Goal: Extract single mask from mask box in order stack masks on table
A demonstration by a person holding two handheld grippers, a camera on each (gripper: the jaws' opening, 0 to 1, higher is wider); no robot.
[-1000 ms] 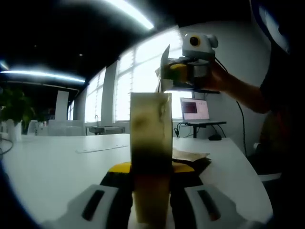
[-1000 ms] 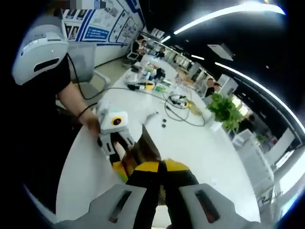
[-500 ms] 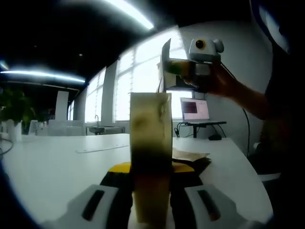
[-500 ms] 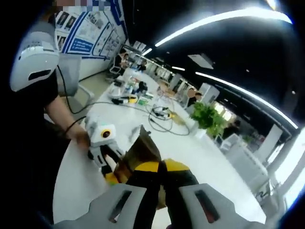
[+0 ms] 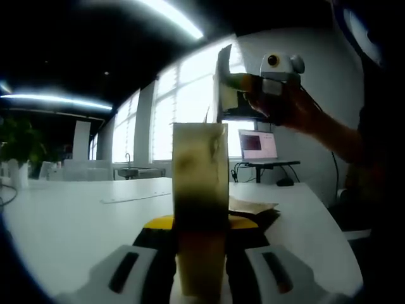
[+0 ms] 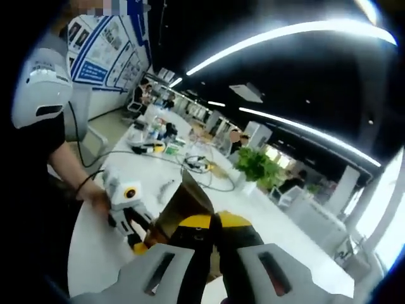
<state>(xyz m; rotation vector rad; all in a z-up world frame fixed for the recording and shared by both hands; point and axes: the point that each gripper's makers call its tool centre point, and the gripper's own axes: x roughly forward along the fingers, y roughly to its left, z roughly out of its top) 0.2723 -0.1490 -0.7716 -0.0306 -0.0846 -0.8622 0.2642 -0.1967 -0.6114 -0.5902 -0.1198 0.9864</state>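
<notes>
I pin the box (image 5: 201, 209) upright over the desk (image 5: 76, 221) in my closed left gripper (image 5: 201, 253) while my right gripper (image 6: 212, 247), jaws shut on a mask (image 6: 180, 206), holds it high, clear of the box.

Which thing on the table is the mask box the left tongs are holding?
Start at the white table in the left gripper view. At its near edge the left tongs clamp the mask box. It is the upright, tan, narrow box, unlike the flat brown sheet lying behind it.
</notes>
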